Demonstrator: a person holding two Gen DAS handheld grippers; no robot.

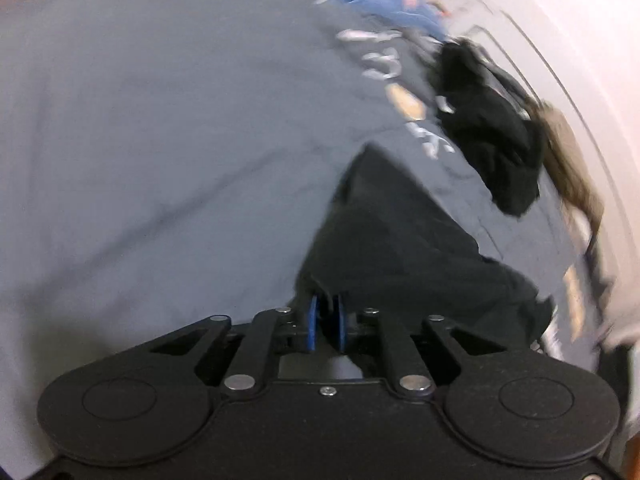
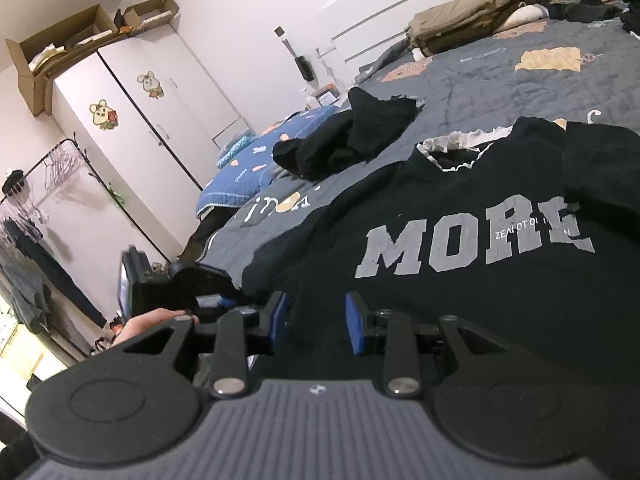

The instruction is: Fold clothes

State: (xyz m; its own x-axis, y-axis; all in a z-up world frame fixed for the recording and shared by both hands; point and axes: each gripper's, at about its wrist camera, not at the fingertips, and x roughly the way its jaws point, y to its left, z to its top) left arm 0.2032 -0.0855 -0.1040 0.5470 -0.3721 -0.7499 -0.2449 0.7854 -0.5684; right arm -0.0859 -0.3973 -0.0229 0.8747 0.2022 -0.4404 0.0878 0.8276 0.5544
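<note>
A black T-shirt [image 2: 460, 240] printed MORE is spread across the grey quilt [image 2: 500, 80], filling the right wrist view from the centre out to 3 o'clock, its frilled collar [image 2: 456, 144] up at 1 o'clock. The shirt's bottom edge is pinched by the right gripper [image 2: 316, 320], black cloth bunched between the blue pads [image 2: 354, 328] at 6 o'clock. In the blurred left wrist view, a dark corner of the shirt [image 1: 384, 232] is clamped in the left gripper [image 1: 326, 322], its pads [image 1: 312, 324] drawn nearly together just below centre. A second black garment [image 2: 348, 140] is seen crumpled at 11 o'clock from the shirt. Folded khaki clothes [image 2: 460, 24] are stacked at 1 o'clock, far up the bed. White wardrobes [image 2: 132, 120] are seen at 10 o'clock.
</note>
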